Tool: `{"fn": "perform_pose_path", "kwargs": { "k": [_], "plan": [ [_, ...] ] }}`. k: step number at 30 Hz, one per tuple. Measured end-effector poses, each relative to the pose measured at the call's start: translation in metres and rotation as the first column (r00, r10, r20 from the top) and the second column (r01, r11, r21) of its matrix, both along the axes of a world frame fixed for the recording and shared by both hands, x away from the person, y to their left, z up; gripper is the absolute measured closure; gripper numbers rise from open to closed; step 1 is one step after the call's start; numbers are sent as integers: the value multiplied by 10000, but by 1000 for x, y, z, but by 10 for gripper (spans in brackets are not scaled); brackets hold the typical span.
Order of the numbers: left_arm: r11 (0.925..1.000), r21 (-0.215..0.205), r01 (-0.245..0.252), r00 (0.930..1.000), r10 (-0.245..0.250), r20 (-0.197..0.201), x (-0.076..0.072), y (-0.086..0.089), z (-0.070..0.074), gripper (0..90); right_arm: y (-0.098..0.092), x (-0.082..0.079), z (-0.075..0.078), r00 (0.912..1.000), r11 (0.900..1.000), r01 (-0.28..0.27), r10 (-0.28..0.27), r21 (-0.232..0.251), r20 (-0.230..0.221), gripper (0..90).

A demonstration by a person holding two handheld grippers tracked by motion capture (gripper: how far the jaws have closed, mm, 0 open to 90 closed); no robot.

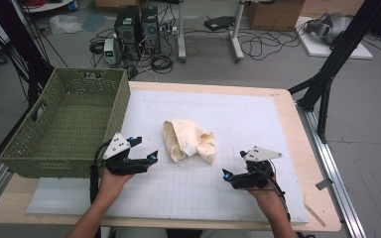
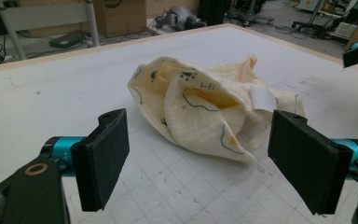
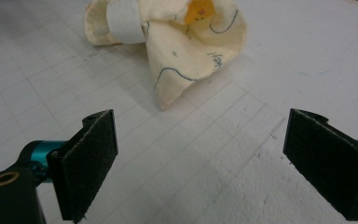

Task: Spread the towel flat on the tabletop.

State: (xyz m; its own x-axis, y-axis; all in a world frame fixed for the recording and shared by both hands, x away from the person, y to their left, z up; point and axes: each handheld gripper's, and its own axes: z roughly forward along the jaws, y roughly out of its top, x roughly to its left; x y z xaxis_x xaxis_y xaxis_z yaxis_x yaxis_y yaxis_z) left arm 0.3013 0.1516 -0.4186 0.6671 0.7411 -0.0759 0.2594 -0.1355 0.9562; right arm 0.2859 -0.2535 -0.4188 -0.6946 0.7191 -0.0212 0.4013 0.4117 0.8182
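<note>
A crumpled cream cloth [image 1: 188, 141] with printed blue outlines and a white label lies in a heap on the white gridded mat [image 1: 258, 119], near the middle. My left gripper [image 1: 146, 148] hovers just left of it, open, jaws pointing toward the cloth [image 2: 200, 112] with nothing between them. My right gripper [image 1: 230, 177] sits lower right of the heap, also open, and the near corner of the cloth [image 3: 177, 56] lies a short way beyond its pads [image 3: 91, 161].
A green woven basket [image 1: 64, 124] stands at the table's left edge, close behind my left gripper. The mat [image 3: 242, 140] stretches bare to the right and front. Computers, cables and boxes sit on the floor beyond the table.
</note>
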Motion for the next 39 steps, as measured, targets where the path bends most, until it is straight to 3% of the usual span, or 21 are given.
{"fn": "perform_pose_path", "kwargs": {
  "k": [2, 10, 15, 22, 27, 31, 35, 39],
  "plan": [
    [10000, 10, 29, 10000, -29, 12, 0, -1, 0, 208, 4, 6, 0, 10000, 9999, -46, 47, 136, -68, 91],
    [9999, 127, 80, 9998, -78, -198, 3, -3, -3, 220, 25, 24, 18, 9959, 9982, -530, 507, 286, 754, 158],
    [9996, 218, 182, 9996, -177, -242, 3, -5, -5, 232, 39, 34, 29, 9928, 9946, -990, 966, 305, 715, 169],
    [9993, 293, 249, 9992, -240, -308, 4, -7, -7, 255, 63, 46, 35, 9816, 9846, -1737, 1749, -224, 768, 254],
    [9993, 275, 261, 9989, -250, -394, 5, -6, -8, 265, 80, 53, 30, 9700, 9718, -2258, 2307, -676, 764, 325],
    [9990, 318, 320, 9984, -305, -477, 6, -9, -10, 265, 91, 63, 23, 9691, 9676, -2358, 2411, -906, 527, 361],
    [9988, 324, 378, 9981, -362, -490, 6, -10, -11, 266, 106, 70, 19, 9578, 9528, -2762, 2837, -1262, 459, 401],
    [9993, 277, 268, 9982, -253, -536, 7, -8, -11, 265, 116, 72, 12, 9526, 9417, -2947, 3030, -1627, 281, 475]
  ]
}}
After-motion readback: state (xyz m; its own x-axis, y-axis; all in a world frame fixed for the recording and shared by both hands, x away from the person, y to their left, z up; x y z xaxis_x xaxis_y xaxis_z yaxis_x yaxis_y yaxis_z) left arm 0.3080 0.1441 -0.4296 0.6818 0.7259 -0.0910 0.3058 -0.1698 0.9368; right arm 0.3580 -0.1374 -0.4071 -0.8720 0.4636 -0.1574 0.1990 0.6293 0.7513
